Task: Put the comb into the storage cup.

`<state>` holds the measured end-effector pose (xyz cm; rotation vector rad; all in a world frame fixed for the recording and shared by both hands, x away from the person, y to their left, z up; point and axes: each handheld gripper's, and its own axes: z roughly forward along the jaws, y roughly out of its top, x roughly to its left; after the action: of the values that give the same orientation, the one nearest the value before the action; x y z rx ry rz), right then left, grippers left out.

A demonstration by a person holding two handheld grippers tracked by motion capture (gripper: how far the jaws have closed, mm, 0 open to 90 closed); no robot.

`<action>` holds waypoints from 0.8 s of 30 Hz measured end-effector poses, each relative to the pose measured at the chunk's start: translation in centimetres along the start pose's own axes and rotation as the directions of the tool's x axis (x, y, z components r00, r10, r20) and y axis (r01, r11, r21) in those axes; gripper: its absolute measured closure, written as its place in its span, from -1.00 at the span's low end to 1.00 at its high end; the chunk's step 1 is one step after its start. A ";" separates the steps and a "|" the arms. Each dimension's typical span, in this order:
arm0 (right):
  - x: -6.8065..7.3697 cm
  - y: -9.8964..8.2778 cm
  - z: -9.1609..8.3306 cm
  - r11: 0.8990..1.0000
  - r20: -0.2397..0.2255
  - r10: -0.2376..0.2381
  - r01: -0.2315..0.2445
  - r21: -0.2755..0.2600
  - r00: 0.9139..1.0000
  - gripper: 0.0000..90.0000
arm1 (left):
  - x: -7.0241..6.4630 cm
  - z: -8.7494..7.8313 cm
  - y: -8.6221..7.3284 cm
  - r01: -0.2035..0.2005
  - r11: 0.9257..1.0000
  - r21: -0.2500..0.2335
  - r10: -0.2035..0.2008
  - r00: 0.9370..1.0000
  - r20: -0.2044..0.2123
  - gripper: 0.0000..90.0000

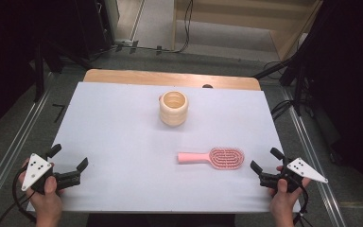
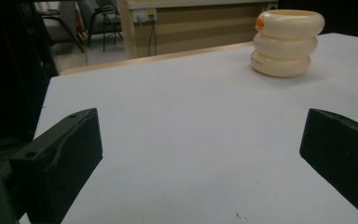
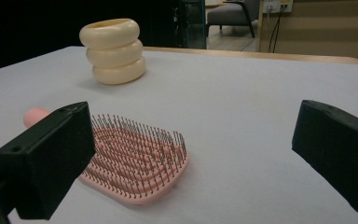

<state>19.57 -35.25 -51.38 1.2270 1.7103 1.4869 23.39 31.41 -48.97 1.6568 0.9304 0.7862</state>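
Hairbrush, pink, lies flat on the white table, bristles up, toward the right near side. Handle points left, the oval head right. In the right gripper view the brush head sits low and left of centre, just past the left jaw, with the handle end hidden behind that jaw.

Right gripper rests at the table's right near corner, in the person's right hand. Jaws spread wide, nothing between them. It is near the brush head but clear of it, not touching.

Left gripper rests at the left near corner in the left hand. Jaws likewise released and wide apart, nothing in them; bare table between them in the left gripper view. Well apart from the brush.

Cream cup, ribbed like three stacked rings, stands upright in the middle of the far half of the table, behind the brush and apart from it. Small orange patch at its rim in the left gripper view.
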 end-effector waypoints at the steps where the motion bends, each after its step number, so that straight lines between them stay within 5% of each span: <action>1: 0.0 0.0 0.0 1.000 0.001 -0.002 0.002 0.003 1.000 -1.00 | 0.0 0.1 0.1 -0.002 1.000 0.006 0.001 1.000 0.022 -1.00; 4: 0.1 0.0 0.2 1.000 0.001 -0.009 0.009 0.007 1.000 -1.00 | 0.0 0.2 0.3 0.022 1.000 0.001 -0.022 0.998 0.055 -1.00; 13: 0.2 0.0 0.1 1.000 0.025 -0.010 0.010 -0.006 1.000 -1.00 | -1.5 0.6 2.3 0.027 1.000 -0.005 -0.026 0.997 0.066 -1.00; 17: 0.3 -0.1 0.1 1.000 0.022 -0.018 0.018 -0.002 1.000 -1.00 | -2.6 1.8 3.1 0.017 0.999 0.041 -0.019 0.998 0.053 -1.00; 24: 0.3 -0.1 0.3 1.000 0.019 -0.021 0.021 0.006 1.000 -1.00 | -4.2 3.7 4.3 0.007 0.999 0.051 -0.013 0.994 0.112 -1.00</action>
<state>19.66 -34.85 -51.46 1.2185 1.7108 1.4546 25.32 25.34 -45.95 1.7206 0.8854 0.6609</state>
